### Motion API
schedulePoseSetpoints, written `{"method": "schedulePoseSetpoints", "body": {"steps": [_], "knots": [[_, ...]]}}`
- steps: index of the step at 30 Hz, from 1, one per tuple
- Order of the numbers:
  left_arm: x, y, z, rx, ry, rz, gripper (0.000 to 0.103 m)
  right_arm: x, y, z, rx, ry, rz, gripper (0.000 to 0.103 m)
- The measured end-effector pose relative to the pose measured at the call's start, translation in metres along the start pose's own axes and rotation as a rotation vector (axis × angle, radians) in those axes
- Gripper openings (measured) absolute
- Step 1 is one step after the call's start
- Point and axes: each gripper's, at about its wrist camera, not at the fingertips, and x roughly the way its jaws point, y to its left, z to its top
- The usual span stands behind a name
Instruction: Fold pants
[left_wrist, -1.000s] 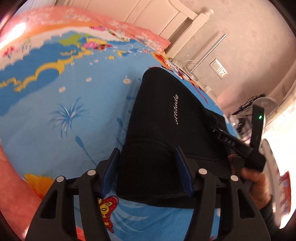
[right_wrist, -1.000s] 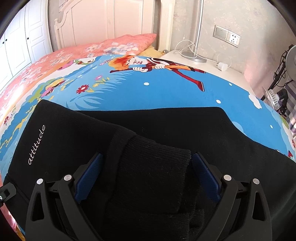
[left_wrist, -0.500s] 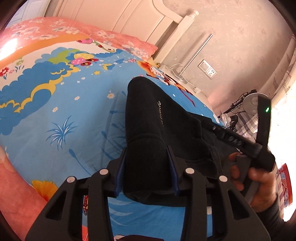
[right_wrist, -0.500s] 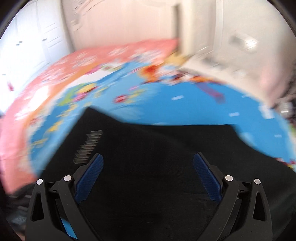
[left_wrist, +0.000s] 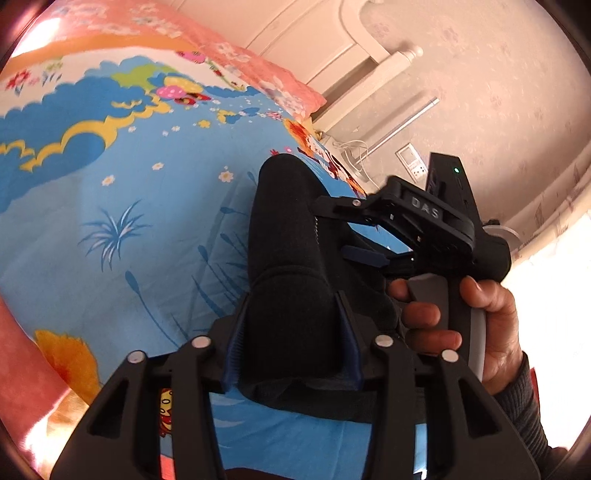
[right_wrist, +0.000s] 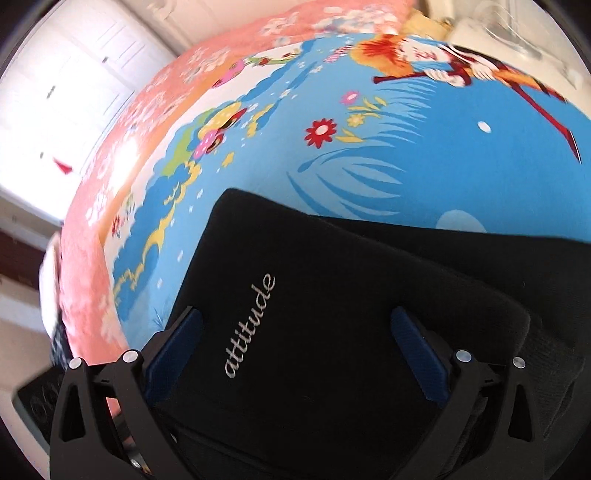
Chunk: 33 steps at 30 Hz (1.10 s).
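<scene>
The black pants (left_wrist: 284, 236) lie folded on a blue cartoon bedsheet (left_wrist: 110, 206), with the white word "attitude" (right_wrist: 251, 325) on top. My left gripper (left_wrist: 291, 332) is shut on the thick near end of the folded pants and lifts it. My right gripper (right_wrist: 295, 354) is open, its blue pads (right_wrist: 417, 354) spread wide over the folded stack. In the left wrist view the right gripper (left_wrist: 369, 236) reaches over the pants from the right, held by a hand (left_wrist: 461, 317).
A pink pillow (left_wrist: 236, 62) and white headboard (left_wrist: 373, 62) are at the far end of the bed. A bedside table with a lamp pole (left_wrist: 399, 125) and cables stands beyond. The pink bed edge (right_wrist: 96, 229) drops to the floor at left.
My left gripper closed on the pants' end and raised it. My right gripper let go, stayed open and swung left over the "attitude" fold.
</scene>
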Motion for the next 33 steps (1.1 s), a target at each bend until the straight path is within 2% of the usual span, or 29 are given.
{"method": "schedulePoseSetpoints", "body": {"steps": [3, 4, 6, 9, 12, 15, 19, 22, 26, 29, 31, 32, 33], "knots": [[0.005, 0.010, -0.002, -0.026, 0.010, -0.004, 0.054, 0.000, 0.001, -0.004, -0.007, -0.017, -0.002, 0.099], [0.006, 0.014, -0.002, -0.034, 0.014, -0.012, 0.059, 0.001, 0.002, -0.004, -0.007, -0.021, -0.005, 0.099], [0.014, 0.023, -0.006, -0.061, 0.058, -0.029, 0.064, 0.000, 0.001, -0.004, -0.013, -0.022, -0.009, 0.099], [0.014, 0.018, -0.010, -0.038, 0.043, -0.020, 0.058, -0.001, 0.001, -0.004, -0.016, -0.022, -0.010, 0.099], [0.012, 0.003, -0.008, 0.043, 0.023, 0.022, 0.044, -0.007, 0.002, 0.000, 0.034, 0.022, -0.019, 0.098], [0.007, -0.021, -0.009, 0.125, -0.005, 0.090, 0.040, -0.024, 0.011, 0.007, 0.060, 0.039, 0.035, 0.098], [0.004, -0.047, -0.014, 0.208, -0.028, 0.197, 0.038, -0.048, 0.045, 0.017, -0.031, 0.045, -0.026, 0.098], [-0.001, -0.069, -0.017, 0.271, -0.048, 0.259, 0.037, -0.039, 0.069, 0.018, -0.122, 0.122, -0.111, 0.098], [-0.006, -0.101, -0.025, 0.372, -0.080, 0.328, 0.037, -0.018, 0.091, 0.013, -0.266, 0.253, -0.158, 0.098], [-0.007, -0.124, -0.033, 0.459, -0.108, 0.367, 0.037, -0.010, 0.096, 0.009, -0.337, 0.298, -0.231, 0.098], [-0.007, -0.138, -0.037, 0.517, -0.124, 0.387, 0.036, -0.013, 0.095, 0.007, -0.379, 0.307, -0.249, 0.098], [-0.007, -0.143, -0.037, 0.533, -0.131, 0.389, 0.036, -0.018, 0.094, 0.005, -0.406, 0.296, -0.257, 0.088], [-0.007, -0.147, -0.038, 0.543, -0.137, 0.391, 0.036, -0.021, 0.091, 0.003, -0.426, 0.285, -0.272, 0.072]]}}
